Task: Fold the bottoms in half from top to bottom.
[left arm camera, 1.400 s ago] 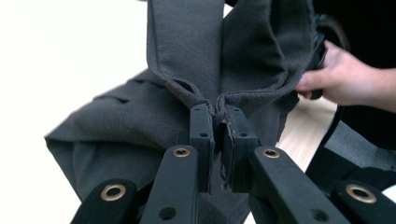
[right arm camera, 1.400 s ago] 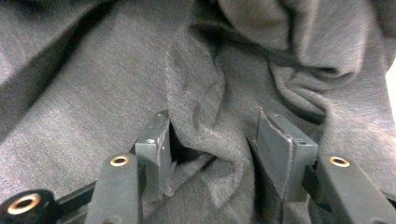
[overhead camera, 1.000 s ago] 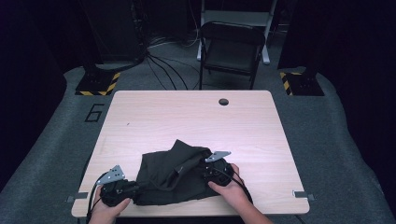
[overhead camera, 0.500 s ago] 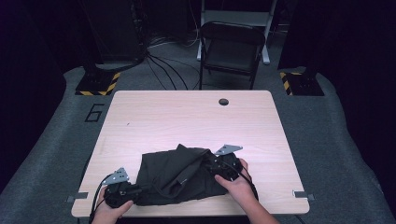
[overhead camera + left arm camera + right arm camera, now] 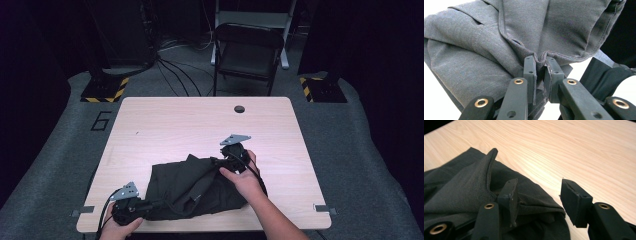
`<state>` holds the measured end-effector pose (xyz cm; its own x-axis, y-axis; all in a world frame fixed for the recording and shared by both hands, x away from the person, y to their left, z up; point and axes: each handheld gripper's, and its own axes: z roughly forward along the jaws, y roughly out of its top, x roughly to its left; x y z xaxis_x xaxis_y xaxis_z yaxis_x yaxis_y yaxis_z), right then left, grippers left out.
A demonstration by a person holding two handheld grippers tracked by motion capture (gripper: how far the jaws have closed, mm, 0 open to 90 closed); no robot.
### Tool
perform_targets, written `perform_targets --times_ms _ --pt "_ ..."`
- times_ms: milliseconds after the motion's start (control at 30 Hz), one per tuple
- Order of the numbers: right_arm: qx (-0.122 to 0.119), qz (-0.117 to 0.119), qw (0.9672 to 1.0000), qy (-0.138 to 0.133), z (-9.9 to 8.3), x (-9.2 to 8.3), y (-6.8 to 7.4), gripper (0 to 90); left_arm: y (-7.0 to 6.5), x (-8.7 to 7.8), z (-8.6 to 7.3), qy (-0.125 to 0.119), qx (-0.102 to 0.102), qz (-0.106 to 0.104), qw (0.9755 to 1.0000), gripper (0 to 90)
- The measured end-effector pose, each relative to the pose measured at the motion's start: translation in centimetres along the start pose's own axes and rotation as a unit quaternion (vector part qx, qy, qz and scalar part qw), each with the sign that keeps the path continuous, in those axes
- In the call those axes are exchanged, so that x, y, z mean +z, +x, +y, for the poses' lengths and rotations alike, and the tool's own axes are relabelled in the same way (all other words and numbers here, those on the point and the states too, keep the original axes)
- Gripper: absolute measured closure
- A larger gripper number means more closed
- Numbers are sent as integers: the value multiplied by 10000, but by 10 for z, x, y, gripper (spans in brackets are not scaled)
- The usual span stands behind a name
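Note:
A dark grey garment (image 5: 190,190) lies crumpled on the near half of the wooden table (image 5: 200,125). At its near left corner my left gripper (image 5: 150,204) is shut on a hem. In the left gripper view the hem of the garment (image 5: 486,50) is pinched between the pads of the left gripper (image 5: 540,66). My right gripper (image 5: 216,162) hovers at the cloth's far right edge, raised a little. Its jaws have just been opening. In the right gripper view the right gripper (image 5: 539,190) stands open over a fold of the garment (image 5: 461,192), with neither pad pressing on it.
A round hole (image 5: 239,108) sits near the table's far edge. Behind the table stand a folding chair (image 5: 247,45), floor cables and two yellow-and-black striped bases (image 5: 105,90) (image 5: 320,90). Bare wood stretches beyond the garment.
The right gripper has risen and moved toward the table's far side, off the cloth's right edge, with its jaws wider apart. The left gripper has stayed put on the hem.

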<state>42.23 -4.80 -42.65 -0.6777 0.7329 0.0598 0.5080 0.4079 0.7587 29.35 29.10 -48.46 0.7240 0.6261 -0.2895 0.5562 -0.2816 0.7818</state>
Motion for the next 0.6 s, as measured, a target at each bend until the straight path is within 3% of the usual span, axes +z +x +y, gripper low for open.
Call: perform_targets --times_ms 100,167,267,433,600 --pt "132 67 9999 -16 -2 -5 -4 475 -2 0 -1 16 3 -18 10000 806" --pt "188 -13 9998 -46 -2 -7 -7 476 -1 0 -1 29 11 -21 10000 805" --pt "305 61 9995 -3 2 -2 -12 464 -2 0 0 26 -3 -5 10000 805" --pt "49 363 9992 147 0 8 -1 468 -2 0 -1 -8 -62 -30 10000 777" --pt "-126 338 9992 152 -24 0 6 476 -4 -1 -4 2 -136 -92 9999 768"
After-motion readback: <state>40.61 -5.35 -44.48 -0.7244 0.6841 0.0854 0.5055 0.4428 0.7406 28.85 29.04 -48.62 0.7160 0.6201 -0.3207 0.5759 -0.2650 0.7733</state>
